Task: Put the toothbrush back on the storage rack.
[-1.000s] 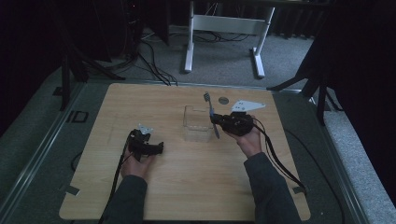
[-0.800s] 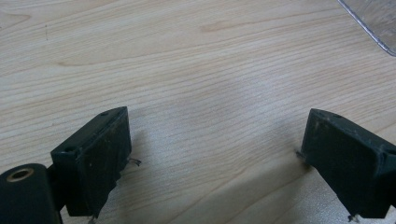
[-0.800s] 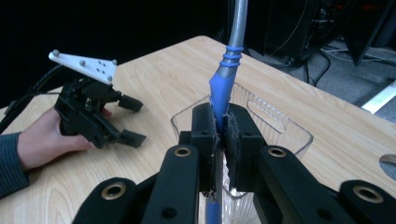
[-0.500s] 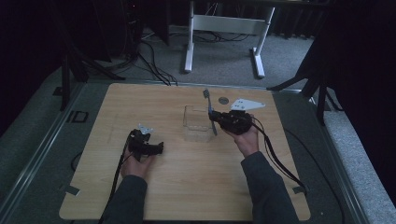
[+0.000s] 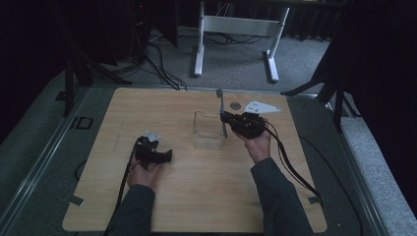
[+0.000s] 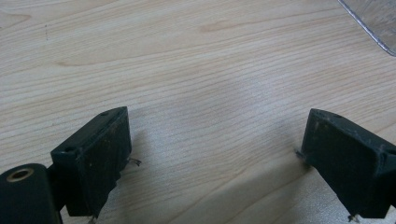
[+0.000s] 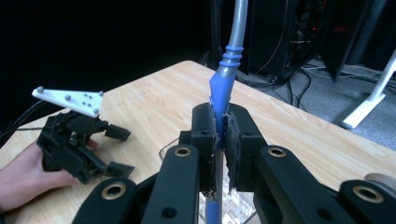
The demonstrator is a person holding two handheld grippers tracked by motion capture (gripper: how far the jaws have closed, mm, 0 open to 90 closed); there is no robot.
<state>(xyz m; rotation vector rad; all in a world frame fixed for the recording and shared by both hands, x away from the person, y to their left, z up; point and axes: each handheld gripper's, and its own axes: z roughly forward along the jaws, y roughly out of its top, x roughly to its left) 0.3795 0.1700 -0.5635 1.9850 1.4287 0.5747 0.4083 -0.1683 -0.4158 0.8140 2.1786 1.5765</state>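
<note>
The fork (image 7: pixel 225 70), blue-handled with a grey metal stem, stands upright in the right gripper (image 7: pixel 219 140), whose jaws are pinched tight on the blue handle; in the high view the fork (image 5: pixel 222 110) rises at the right wall of the clear box (image 5: pixel 209 130), its lower end seemingly at or just inside the rim, though the dim light makes it hard to tell whether it is in or beside the box. The left gripper (image 6: pixel 215 158) rests on the table (image 5: pixel 147 108), well apart from the box, its jaws wide with bare wood between them; it also shows in the right gripper view (image 7: pixel 77 144), held idle in the left hand (image 7: pixel 23 179). A small round grey thing (image 5: pixel 235 105) lies on the table behind the box. By my reading the fork is picked up and brought to the box, so the carrying is done; what is left is to lower it in and let go.
</note>
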